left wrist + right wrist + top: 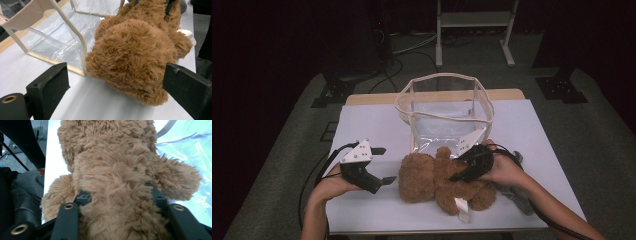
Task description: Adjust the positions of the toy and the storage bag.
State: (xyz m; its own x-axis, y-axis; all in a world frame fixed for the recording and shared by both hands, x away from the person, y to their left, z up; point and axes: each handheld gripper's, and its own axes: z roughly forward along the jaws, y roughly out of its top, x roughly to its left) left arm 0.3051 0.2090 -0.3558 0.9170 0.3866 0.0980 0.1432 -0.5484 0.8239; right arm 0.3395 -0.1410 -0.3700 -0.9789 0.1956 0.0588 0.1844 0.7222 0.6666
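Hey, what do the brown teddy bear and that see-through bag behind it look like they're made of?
Teddy bear: soft plush, probably synthetic; long shaggy brown pile, matte, tufts sticking out.
Bag: clear flexible plastic, likely vinyl; glossy, wrinkled walls catching glare, edged with cream woven fabric tape.

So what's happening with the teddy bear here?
A person works two hand-held grippers at a table. The right gripper has its jaws closed around the brown teddy bear, which lies on the table in front of a clear storage bag with an open top. The left gripper waits open beside the bear's head.
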